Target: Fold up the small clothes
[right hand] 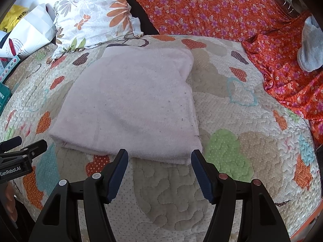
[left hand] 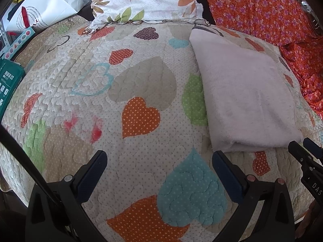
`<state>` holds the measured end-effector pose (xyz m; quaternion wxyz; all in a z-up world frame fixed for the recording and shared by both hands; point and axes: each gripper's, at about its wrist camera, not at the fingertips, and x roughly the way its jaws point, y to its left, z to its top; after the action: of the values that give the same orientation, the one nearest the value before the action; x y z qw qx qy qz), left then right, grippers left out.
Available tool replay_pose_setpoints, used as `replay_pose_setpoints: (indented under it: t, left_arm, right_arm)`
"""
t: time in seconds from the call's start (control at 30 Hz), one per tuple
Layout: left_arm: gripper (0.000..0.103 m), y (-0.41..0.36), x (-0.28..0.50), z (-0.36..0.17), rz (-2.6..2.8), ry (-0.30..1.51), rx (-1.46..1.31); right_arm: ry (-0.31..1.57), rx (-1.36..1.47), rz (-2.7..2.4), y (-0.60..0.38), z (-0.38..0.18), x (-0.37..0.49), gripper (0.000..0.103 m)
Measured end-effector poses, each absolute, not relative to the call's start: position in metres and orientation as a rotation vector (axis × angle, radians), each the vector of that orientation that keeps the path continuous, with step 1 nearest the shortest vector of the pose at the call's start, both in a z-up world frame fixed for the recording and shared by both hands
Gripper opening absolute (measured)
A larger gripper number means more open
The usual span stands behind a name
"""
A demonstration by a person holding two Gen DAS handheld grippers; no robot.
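I am holding my right claw (right hand: pixel 159 157) just above the quilt (right hand: pixel 232 104), and its two fingers are standing well apart with nothing between them. The folded pale pink cloth (right hand: pixel 129 104) is lying flat on the quilt directly in front of this claw, and its near edge is sitting just beyond the fingertips, not touching them as far as I can tell. My left claw (left hand: pixel 159 157) is also standing wide open and is holding nothing; only the quilt with its coloured hearts is showing between its fingers. From this side the pink cloth (left hand: pixel 244 98) is lying to the right, with its near corner just beside the right finger. A flowered pillow (right hand: pixel 94 20) is resting at the far edge of the quilt, and an orange flowered sheet (right hand: pixel 222 12) is spreading behind and to the right. A grey sock (right hand: pixel 309 46) is lying on that sheet.
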<state>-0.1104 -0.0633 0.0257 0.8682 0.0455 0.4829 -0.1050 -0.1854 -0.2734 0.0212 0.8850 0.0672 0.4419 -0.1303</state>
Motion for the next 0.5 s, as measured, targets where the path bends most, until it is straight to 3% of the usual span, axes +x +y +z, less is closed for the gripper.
replay_pose_setpoints:
  t: [0.5]
  left_arm:
    - [0.103,-0.0613,-0.1097,0.0246,-0.215,1.002,0.095]
  right_arm:
    - [0.887,0.154,-0.282,-0.27,0.0275,-0.1867,0.07]
